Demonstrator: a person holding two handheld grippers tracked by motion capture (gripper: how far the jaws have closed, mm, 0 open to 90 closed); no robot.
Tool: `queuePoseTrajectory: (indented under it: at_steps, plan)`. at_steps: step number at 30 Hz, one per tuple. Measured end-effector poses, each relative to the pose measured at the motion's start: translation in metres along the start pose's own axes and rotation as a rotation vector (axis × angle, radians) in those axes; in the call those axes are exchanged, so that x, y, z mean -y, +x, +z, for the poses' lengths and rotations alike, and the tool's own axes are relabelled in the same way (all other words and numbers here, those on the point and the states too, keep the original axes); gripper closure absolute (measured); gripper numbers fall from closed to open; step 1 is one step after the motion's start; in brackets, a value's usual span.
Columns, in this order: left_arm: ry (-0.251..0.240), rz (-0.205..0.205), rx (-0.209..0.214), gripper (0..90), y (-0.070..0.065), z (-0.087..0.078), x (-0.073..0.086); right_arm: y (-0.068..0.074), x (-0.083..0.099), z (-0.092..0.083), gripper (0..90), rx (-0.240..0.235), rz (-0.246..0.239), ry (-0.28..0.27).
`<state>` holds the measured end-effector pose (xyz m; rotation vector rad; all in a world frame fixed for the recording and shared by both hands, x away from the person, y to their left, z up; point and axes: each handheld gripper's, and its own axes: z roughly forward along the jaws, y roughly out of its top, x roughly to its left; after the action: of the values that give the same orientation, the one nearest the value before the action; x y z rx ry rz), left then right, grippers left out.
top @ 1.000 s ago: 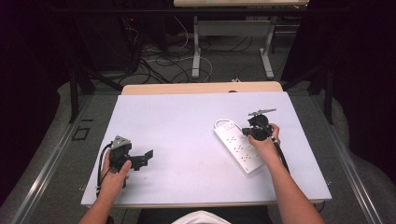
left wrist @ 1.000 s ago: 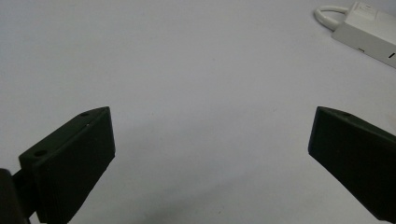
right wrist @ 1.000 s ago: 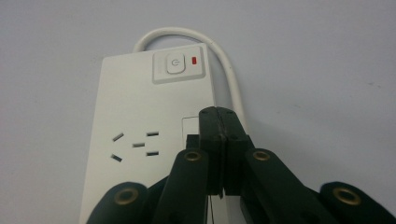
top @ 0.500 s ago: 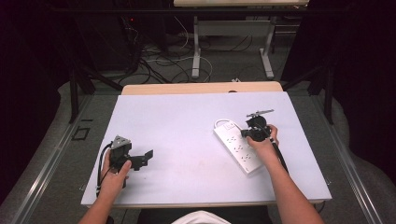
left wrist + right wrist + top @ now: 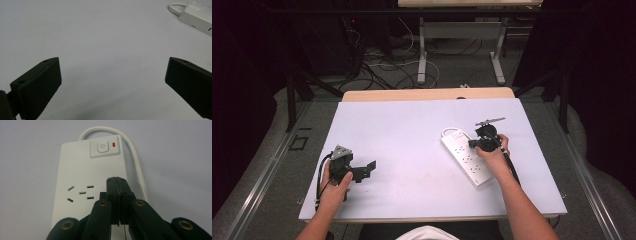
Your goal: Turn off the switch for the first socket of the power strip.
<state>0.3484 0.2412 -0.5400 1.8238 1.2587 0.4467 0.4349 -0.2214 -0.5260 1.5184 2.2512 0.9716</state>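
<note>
Your right gripper (image 5: 117, 180) has its jaws pressed together, empty, tip over the white plastic power strip (image 5: 82, 182), just short of its grey power button (image 5: 102, 146) w/ the red indicator (image 5: 114, 144) beside it. Probably a button press: keep jaws together, come down square on the button centre. The left gripper (image 5: 112, 75), jaws wide apart, sits well left of the strip (idle). Strip's near end is cut off; can't tell if the tip touches.
</note>
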Motion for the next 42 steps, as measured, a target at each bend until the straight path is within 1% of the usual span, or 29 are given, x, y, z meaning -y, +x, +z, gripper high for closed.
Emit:
queuePoseTrajectory:
  at_steps: [2, 4, 23, 28, 32, 41, 42]
  plan:
    - [0.001, -0.004, -0.002, 0.6, -0.0003, -0.0002, 0.0001, 0.0004, -0.0001, 0.0005, 90.0, 0.001, 0.006, -0.003]
    - [0.002, 0.000, -0.003, 0.6, 0.0000, -0.0003, 0.0000, -0.0002, 0.0001, 0.0000, 90.0, 0.021, 0.003, -0.003]
    - [0.002, -0.003, -0.002, 0.6, -0.0004, -0.0002, 0.0001, 0.0009, 0.0003, 0.0004, 90.0, 0.027, -0.007, -0.007]
    - [0.002, 0.005, -0.002, 0.6, 0.0000, -0.0003, 0.0000, 0.0012, 0.0004, 0.0004, 90.0, 0.028, -0.009, -0.007]
    - [0.001, -0.003, -0.002, 0.6, -0.0004, -0.0003, 0.0001, 0.0009, 0.0005, 0.0004, 90.0, 0.032, -0.020, -0.010]
    - [0.001, 0.000, -0.001, 0.6, -0.0003, -0.0002, 0.0001, 0.0012, 0.0011, 0.0010, 90.0, 0.028, -0.018, -0.017]
    - [0.001, -0.002, -0.002, 0.6, -0.0004, -0.0002, 0.0001, 0.0012, 0.0012, 0.0010, 90.0, 0.025, -0.010, -0.019]
